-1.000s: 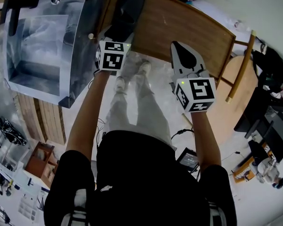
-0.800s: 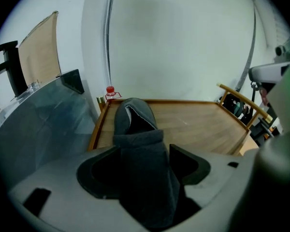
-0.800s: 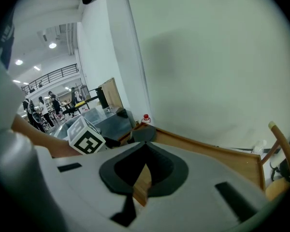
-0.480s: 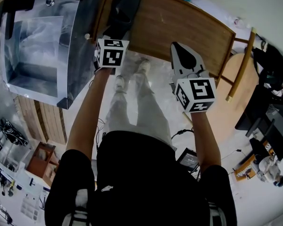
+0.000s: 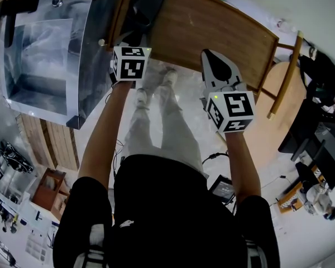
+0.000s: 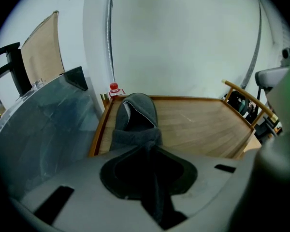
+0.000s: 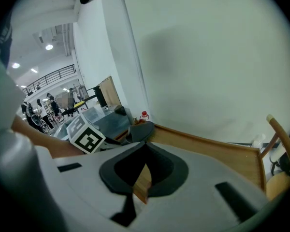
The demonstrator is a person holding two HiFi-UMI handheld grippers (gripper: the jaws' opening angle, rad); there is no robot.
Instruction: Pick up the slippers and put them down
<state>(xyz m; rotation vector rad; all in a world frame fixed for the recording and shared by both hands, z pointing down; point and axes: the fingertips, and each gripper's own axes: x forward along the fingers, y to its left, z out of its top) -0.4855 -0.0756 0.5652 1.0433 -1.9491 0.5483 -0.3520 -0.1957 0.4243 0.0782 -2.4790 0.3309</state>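
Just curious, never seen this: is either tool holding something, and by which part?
The left gripper has just been closing its jaws and pinches the grey slipper by its near edge. The right gripper holds nothing.

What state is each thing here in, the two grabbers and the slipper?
left gripper: jaws have just been closing, now pinching the near edge of the slipper
right gripper: shut, holding nothing
slipper: resting on the table, not yet lifted
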